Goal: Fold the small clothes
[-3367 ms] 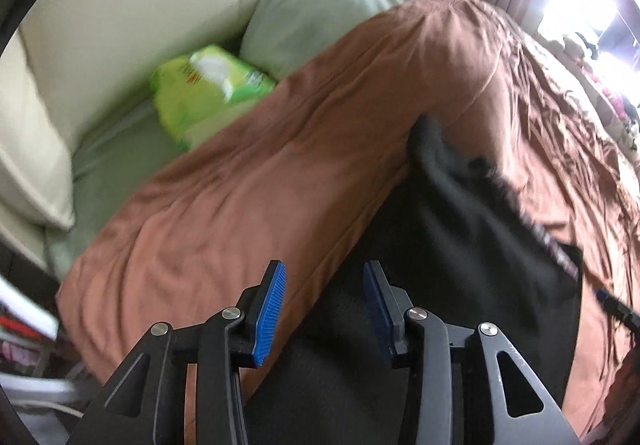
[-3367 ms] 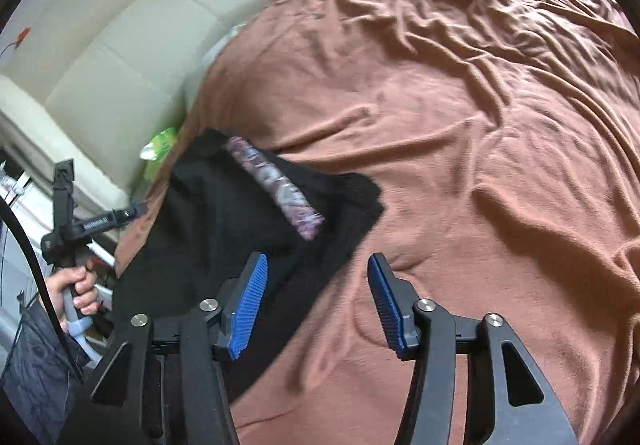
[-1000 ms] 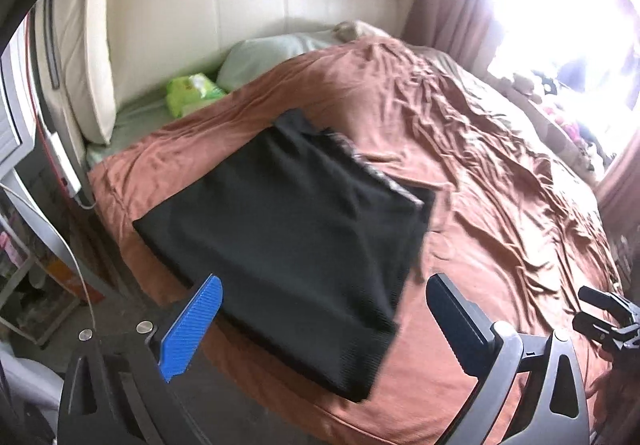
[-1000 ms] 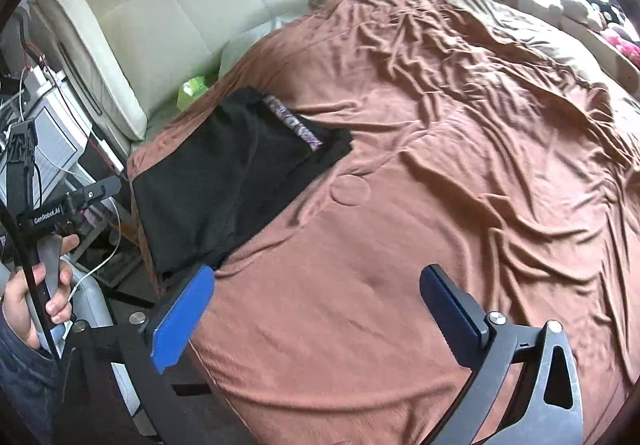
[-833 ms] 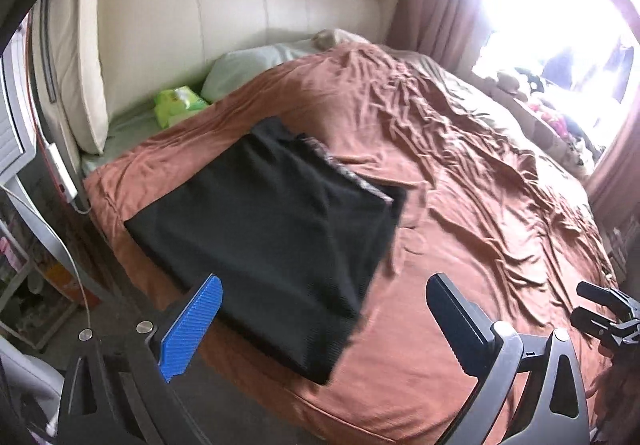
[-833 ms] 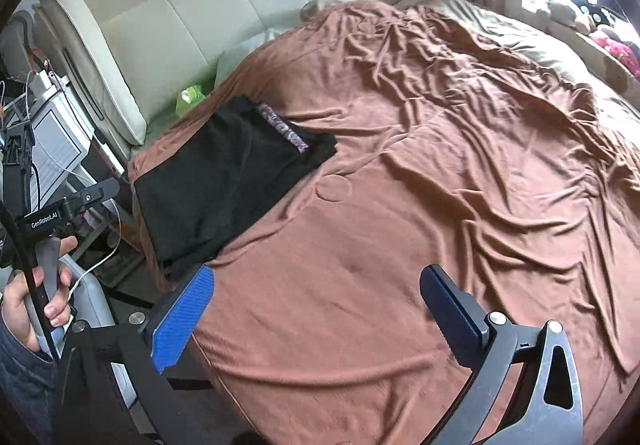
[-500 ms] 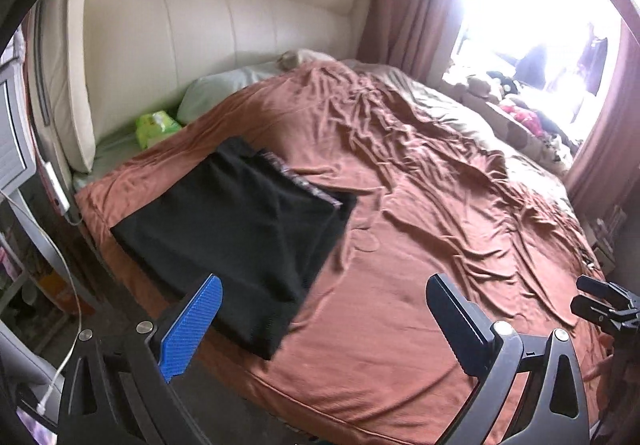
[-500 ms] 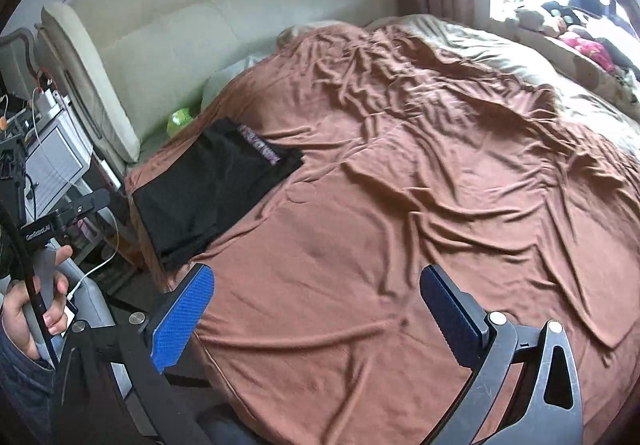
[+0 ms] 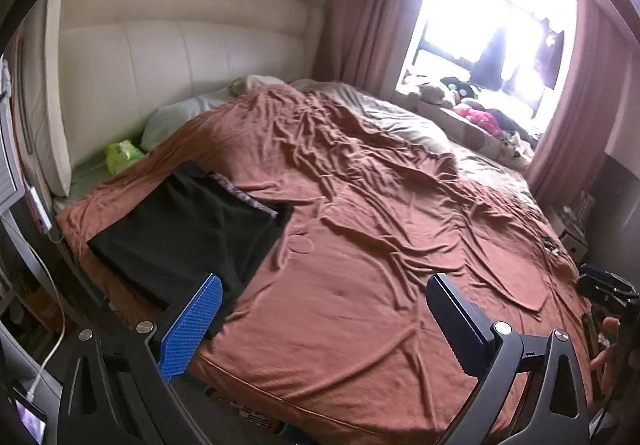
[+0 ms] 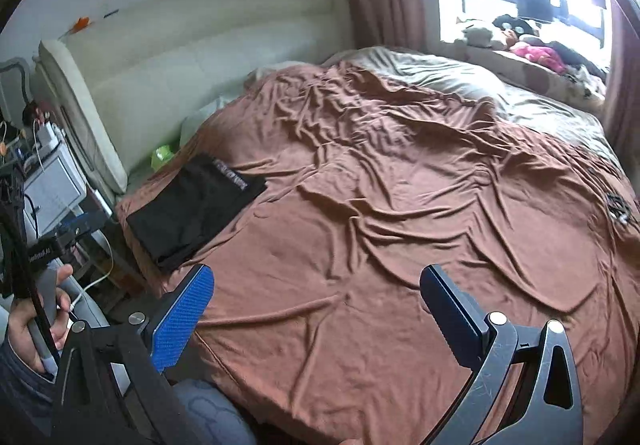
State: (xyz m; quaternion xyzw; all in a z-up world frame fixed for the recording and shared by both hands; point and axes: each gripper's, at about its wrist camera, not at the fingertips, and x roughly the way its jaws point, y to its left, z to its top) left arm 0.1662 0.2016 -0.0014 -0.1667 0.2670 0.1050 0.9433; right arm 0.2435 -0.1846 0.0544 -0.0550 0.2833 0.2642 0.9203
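Black garment [image 9: 188,229] lies flat on the brown bedspread [image 9: 380,245], at the bed corner nearest the cream headboard [image 9: 160,57], close to the side edge of the bed. Looks folded already: tidy rectangle w/ a stacked edge showing at the near end. A patterned band [image 9: 244,197], prob. a waistband, crosses the far end.

Handling, as a guess: thin knit, light, fully limp, no stiffness. It'll drape and sag when lifted, so layers could slide apart. Not fragile, not slippery on the bedspread, which is itself soft and wrinkled and may get pinched along w/ it. Best holds: the two corners of one short edge, one gripper each, pinching all layers together; or the band end, which is thicker and gives more bite.

Orientation: long axis runs from the near bed edge diagonally up toward the headboard side; band end points away from the cameras, plain folded end points toward them. In the right wrist view same thing, garment [image 10: 196,209] long axis slanting up-right.

Left gripper [image 9: 320,321]: jaws spread wide, nothing between them, held above the bed, well apart from the garment. Right gripper [image 10: 316,313]: also wide, empty, over bare bedspread, further from the garment. A green packet [image 9: 122,155] sits by the pillow [image 9: 176,121], clear of the garment.
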